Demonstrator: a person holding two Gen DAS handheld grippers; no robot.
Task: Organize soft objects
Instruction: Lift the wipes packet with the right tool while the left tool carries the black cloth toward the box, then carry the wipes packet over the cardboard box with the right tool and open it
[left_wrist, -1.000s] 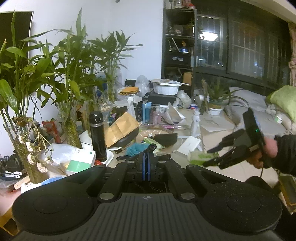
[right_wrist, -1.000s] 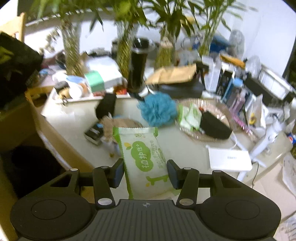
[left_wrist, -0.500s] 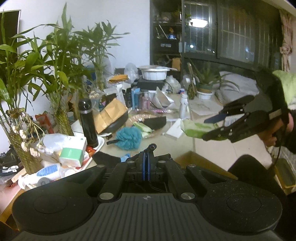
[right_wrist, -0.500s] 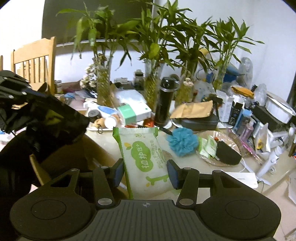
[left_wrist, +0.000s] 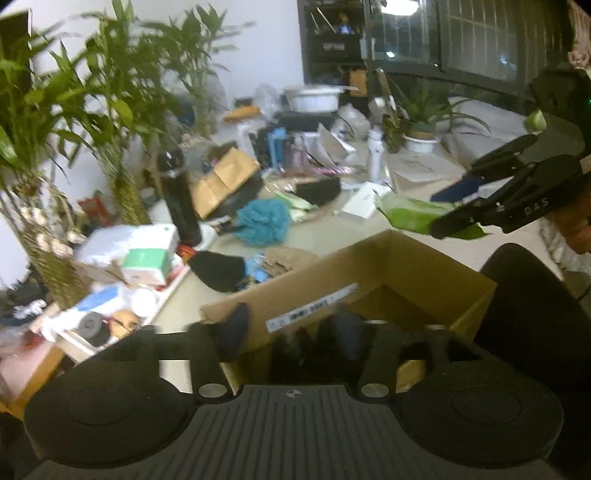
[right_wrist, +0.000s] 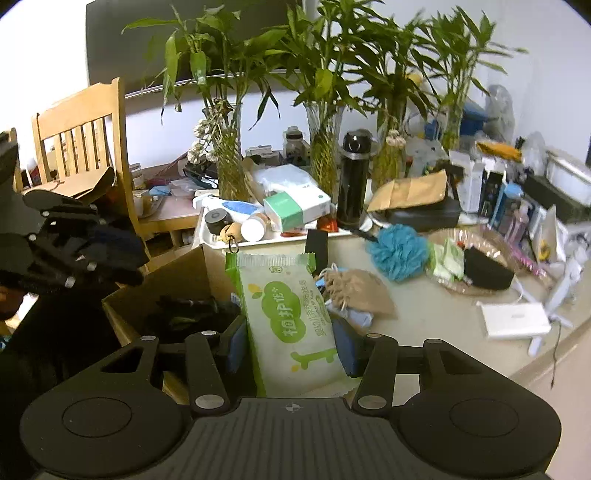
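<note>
The wipes pack (right_wrist: 291, 314) is being gripped by the right hand-held gripper (right_wrist: 291, 347) beside the cardboard box (left_wrist: 369, 266); the left hand-held gripper (left_wrist: 295, 332), just opening, is being held empty above it; the blue pouf (right_wrist: 397, 251) is still lying on the bench (right_wrist: 436, 306).

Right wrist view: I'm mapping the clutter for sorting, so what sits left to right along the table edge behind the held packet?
Cardboard box → brown drawstring pouch → blue bath pouf → glass dish → white flat box.

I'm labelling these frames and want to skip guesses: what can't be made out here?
- Cardboard box contents: left wrist view, blurred and blocked by the left tongs, whose jaws have just been opening.
- Dark items in the box: right wrist view, too dim to identify.
- Wipes pack lower end: hidden behind the right tongs.
</note>
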